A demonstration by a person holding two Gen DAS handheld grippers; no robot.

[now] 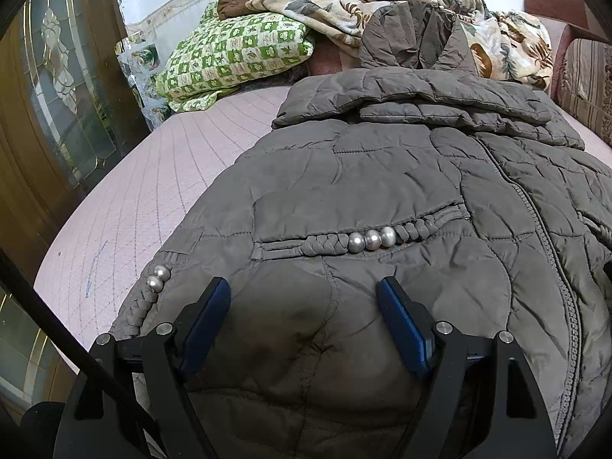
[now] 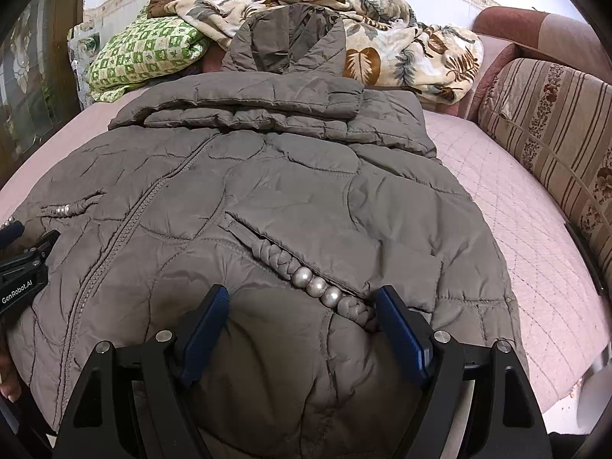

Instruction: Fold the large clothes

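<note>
Between both pairs of wide-spread fingers bulged the coat [image 1: 382, 191] hem — left gripper [image 1: 304, 294] and right gripper [image 2: 302, 302] poised, gripping nothing. Next, judging by this: pinch the hem, fold it away toward the collar.

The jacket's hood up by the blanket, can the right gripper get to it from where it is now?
Probably yes. The right gripper is open over the jacket's hem, and nothing lies on the quilted jacket between it and the hood.
</note>
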